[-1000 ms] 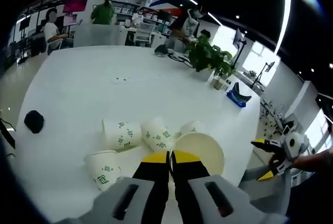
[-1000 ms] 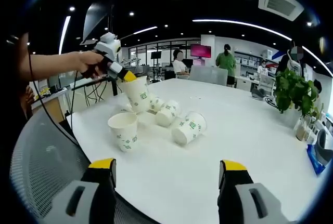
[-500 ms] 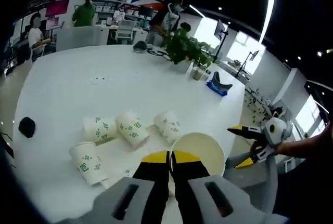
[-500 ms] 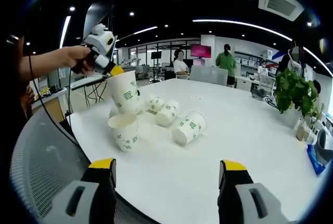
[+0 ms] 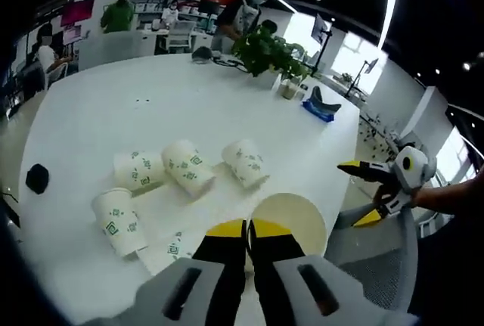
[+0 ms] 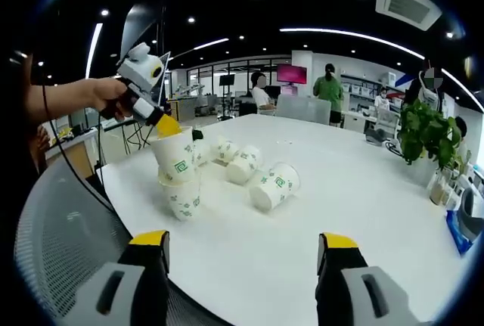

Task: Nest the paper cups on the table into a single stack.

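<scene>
A wide white bench stands in an open office with ceiling spotlights, a potted plant near its far edge and people beyond it. In the right gripper view a hand reaches in from the left and tips the left gripper downward, its yellow-tipped fingers closed on the rim of a held cup that sits partly inside an upright cup on the bench, with three more cups lying on their sides just beyond. The right gripper hovers level at the bench's near edge, well apart from the cups, its fingers spread wide and gripping nothing.
</scene>
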